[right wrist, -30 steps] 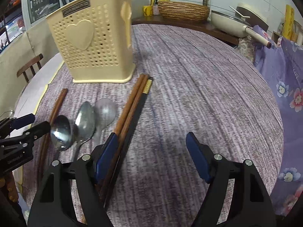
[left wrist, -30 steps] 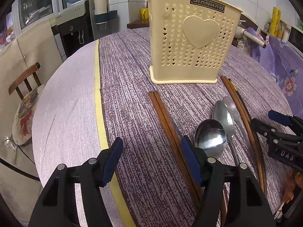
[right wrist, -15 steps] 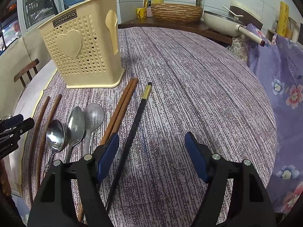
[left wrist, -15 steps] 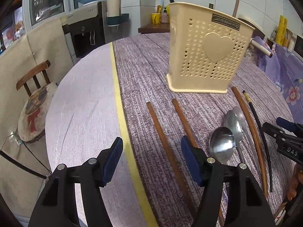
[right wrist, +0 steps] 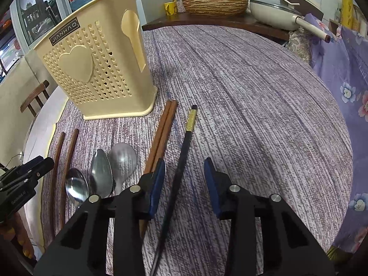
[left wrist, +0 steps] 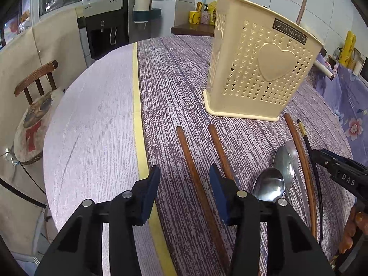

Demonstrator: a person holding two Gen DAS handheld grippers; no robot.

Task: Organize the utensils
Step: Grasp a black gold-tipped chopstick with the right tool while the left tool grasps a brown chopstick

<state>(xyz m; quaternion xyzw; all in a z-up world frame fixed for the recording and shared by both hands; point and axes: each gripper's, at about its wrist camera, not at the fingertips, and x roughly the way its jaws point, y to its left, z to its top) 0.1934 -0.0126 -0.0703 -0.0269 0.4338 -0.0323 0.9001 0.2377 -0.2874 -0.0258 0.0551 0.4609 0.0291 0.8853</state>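
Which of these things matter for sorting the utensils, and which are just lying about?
Job: caddy, spoons, brown chopsticks, black chopstick, both open grippers.

Lying about: woven basket, pan, yellow cup, chair.

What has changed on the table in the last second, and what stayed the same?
The left brown chopsticks were spread apart; the black chopstick was split off from the right brown pair. It now lies between the right gripper's open jaws, the leftmost stick between the left gripper's. Spoons and holder stayed.
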